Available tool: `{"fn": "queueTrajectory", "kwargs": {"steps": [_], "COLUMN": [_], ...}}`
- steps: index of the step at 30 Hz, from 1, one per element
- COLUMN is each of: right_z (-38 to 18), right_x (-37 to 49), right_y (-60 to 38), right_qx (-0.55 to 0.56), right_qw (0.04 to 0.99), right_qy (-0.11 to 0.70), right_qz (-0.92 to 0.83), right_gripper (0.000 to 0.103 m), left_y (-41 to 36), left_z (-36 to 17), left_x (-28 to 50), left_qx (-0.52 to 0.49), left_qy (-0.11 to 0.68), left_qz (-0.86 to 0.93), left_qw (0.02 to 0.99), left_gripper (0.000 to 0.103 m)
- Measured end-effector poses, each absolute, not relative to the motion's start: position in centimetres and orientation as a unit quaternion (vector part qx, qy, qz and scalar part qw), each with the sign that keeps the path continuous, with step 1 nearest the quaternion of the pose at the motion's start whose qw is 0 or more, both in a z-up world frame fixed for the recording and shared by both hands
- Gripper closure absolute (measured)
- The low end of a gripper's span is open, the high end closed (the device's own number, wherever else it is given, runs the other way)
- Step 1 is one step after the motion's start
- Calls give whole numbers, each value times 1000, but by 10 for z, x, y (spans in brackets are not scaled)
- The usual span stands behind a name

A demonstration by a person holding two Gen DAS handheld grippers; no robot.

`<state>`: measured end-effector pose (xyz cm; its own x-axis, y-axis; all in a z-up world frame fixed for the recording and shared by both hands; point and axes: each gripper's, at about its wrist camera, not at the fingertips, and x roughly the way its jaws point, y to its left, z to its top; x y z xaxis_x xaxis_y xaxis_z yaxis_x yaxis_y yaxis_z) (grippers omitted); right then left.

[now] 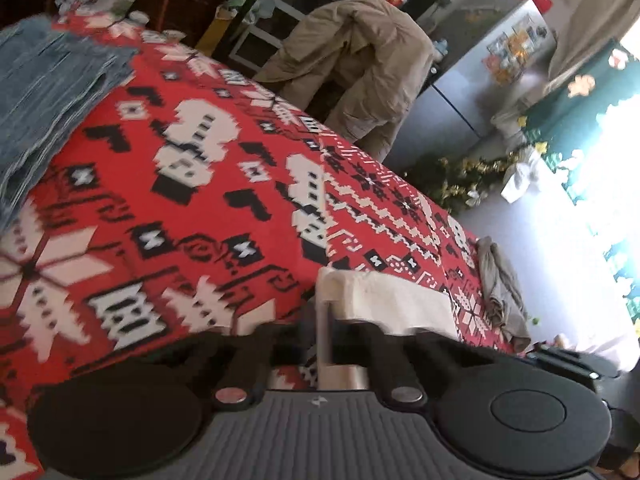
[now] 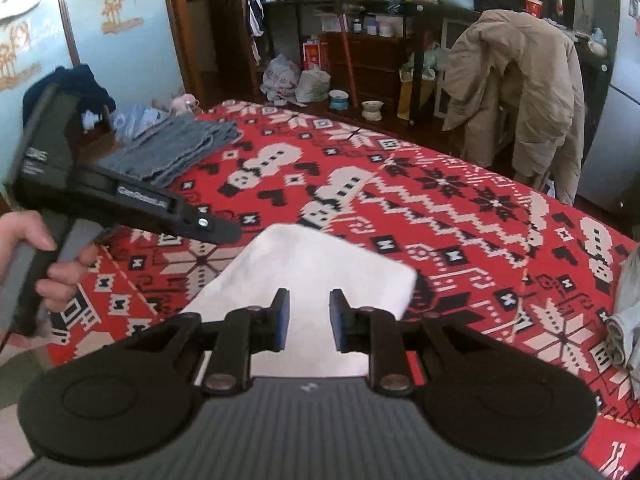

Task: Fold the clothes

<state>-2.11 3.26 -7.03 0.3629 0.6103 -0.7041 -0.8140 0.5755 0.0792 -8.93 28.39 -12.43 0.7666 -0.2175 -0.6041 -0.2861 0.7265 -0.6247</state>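
Note:
A white folded garment (image 2: pixel 316 272) lies on the red patterned blanket (image 2: pixel 440 208). My right gripper (image 2: pixel 306 318) is open just above its near edge, with nothing between the jaws. My left gripper (image 1: pixel 324 340) is tilted and its jaws stand close on the white garment's (image 1: pixel 384 300) edge; in the right wrist view its black body (image 2: pixel 120 196) reaches in from the left over the cloth's far corner. A folded blue denim piece (image 2: pixel 176 152) lies at the far left of the blanket and also shows in the left wrist view (image 1: pixel 44 96).
A grey crumpled garment (image 1: pixel 500 292) lies at the blanket's right edge, also seen in the right wrist view (image 2: pixel 626 312). A beige jacket (image 2: pixel 516 80) hangs over a chair behind. Cluttered shelves (image 2: pixel 360 8), two bowls (image 2: pixel 340 100) and a fridge (image 1: pixel 480 80) stand beyond.

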Motion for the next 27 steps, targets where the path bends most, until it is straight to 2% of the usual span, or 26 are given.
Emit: {"fn": "queueTrajectory", "kwargs": {"steps": [5, 10, 17, 27], "right_z": [-80, -84, -92, -95], "right_x": [-29, -30, -25, -25], "right_y": [50, 60, 70, 73], "right_qx": [-132, -130, -145, -155], "right_qw": [811, 808, 806, 804], "right_qy": [369, 374, 379, 377], "right_qz": [435, 436, 430, 433], "right_gripper": [80, 80, 80, 80], "left_y": [295, 283, 266, 260], "left_z": [-143, -146, -141, -138], "left_x": [-83, -61, -45, -56], "left_qx": [-411, -333, -257, -261], "left_qy": [331, 352, 339, 361], "left_qz": [30, 5, -27, -44], "left_qw": [849, 875, 904, 894], "left_gripper": [103, 103, 103, 103]}}
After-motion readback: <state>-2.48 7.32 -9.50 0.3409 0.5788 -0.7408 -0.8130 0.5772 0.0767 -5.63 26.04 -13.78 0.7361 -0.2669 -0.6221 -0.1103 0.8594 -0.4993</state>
